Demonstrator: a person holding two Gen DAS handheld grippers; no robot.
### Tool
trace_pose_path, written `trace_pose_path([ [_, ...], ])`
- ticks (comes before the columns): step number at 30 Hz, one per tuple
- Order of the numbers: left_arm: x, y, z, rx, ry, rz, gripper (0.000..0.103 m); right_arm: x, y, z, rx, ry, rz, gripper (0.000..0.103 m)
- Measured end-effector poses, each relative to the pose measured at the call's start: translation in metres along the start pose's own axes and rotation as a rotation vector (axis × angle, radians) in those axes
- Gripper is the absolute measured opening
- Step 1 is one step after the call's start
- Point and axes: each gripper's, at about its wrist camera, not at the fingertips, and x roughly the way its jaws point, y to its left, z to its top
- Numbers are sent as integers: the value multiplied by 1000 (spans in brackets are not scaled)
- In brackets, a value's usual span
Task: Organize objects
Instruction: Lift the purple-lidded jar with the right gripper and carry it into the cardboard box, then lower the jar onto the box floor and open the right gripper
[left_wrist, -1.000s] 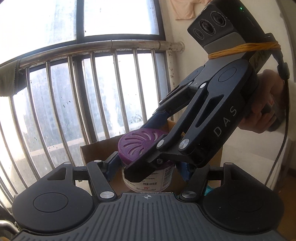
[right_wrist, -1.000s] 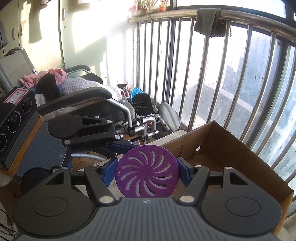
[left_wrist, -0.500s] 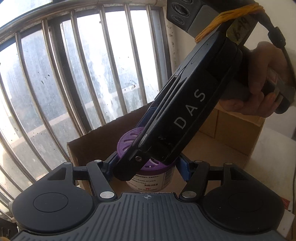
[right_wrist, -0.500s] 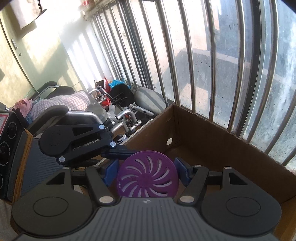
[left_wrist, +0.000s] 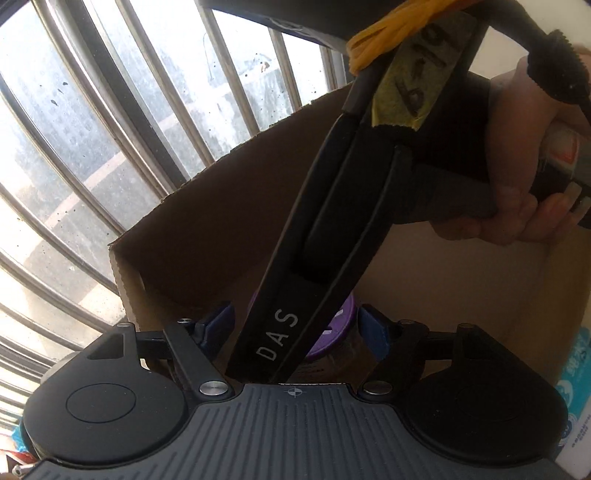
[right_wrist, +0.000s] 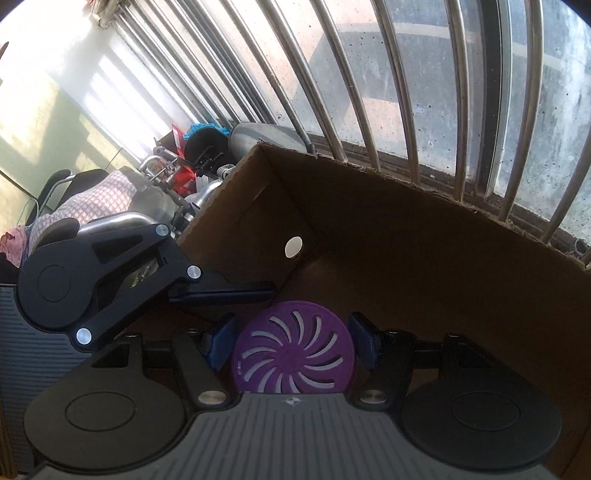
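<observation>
Both claws, left (left_wrist: 295, 326) and right (right_wrist: 293, 345), apparently still grip the purple-lidded jar (right_wrist: 293, 356), now lowered inside the cardboard box (right_wrist: 406, 236), ready for release.

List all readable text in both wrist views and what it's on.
"DAS": side of the right claw, seen from the left wrist view.
"6-10", roughly, handwritten: yellow tape on that claw's body.
Print on the purple-lidded container and the blue-and-white package: too blurred to read.

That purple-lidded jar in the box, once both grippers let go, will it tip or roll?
The jar looks squat with a wide flat lid, so set upright it probably stays put. On its round side it would likely roll. The cardboard box walls should stop it.
</observation>
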Motion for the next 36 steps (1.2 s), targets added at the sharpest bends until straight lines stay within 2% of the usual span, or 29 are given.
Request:
trace_pose_path([
  [3, -2, -6, -3, 34, -10, 27, 78, 2, 0, 2, 14, -5, 5, 69],
  [7, -3, -11, -7, 67, -1, 33, 73, 0, 1, 0, 3, -5, -8, 68],
  [11, -8, -15, -10, 97, -38, 76, 67, -10, -10, 5, 73, -39, 21, 71],
  [14, -8, -18, -11, 128, -41, 94, 56, -17, -20, 4, 108, -47, 45, 71],
  [17, -5, -19, -13, 153, -43, 130, 28, -20, -29, -1, 136, -58, 52, 70],
  [18, -3, -17, -13, 146, -34, 139, 22, -20, -32, -2, 147, -58, 55, 67],
  [19, 0, -16, -14, 141, -27, 136, 20, -18, -34, -2, 156, -59, 60, 63],
  [25, 8, -14, -20, 132, -17, 180, 21, -10, -35, 3, 172, -94, 93, 46],
  [30, 9, -14, -25, 113, -15, 205, 21, -9, -34, 3, 173, -132, 97, 41],
  [36, 8, -8, -30, 55, -18, 178, 22, -9, -30, 2, 156, -149, 71, 42],
])
